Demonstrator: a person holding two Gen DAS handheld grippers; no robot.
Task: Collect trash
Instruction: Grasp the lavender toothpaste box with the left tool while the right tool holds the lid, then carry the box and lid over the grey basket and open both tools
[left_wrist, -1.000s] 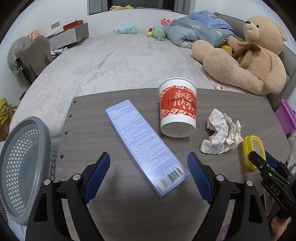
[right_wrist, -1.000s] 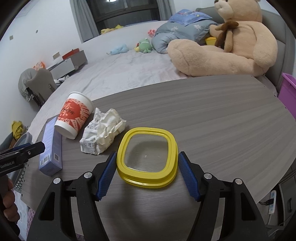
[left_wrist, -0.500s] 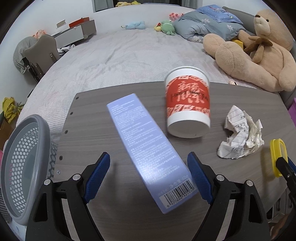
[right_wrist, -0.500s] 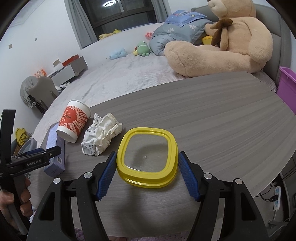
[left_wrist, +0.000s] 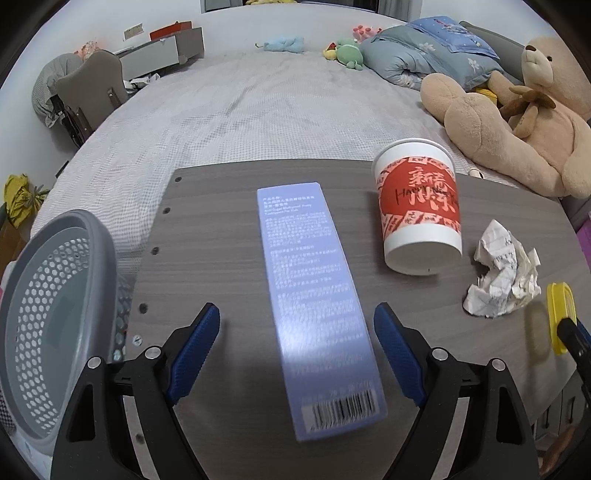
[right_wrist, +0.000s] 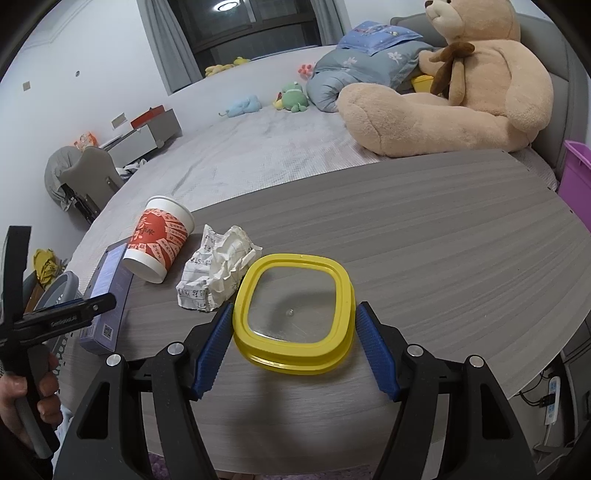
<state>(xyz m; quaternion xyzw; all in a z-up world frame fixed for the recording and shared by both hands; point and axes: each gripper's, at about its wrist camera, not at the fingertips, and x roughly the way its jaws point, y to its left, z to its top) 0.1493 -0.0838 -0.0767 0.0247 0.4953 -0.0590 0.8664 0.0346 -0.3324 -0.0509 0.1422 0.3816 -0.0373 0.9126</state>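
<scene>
Holding our left gripper (left_wrist: 297, 350) wide open and empty, we straddle the long lilac cardboard box (left_wrist: 314, 295). It lies on the grey wooden table (left_wrist: 221, 236) near its left edge, long axis pointing away from us between the fingers.

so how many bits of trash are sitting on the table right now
4: the purple box between the left gripper fingers, the red paper cup and crumpled paper beside it, and the yellow lid between the right gripper fingers.
</scene>
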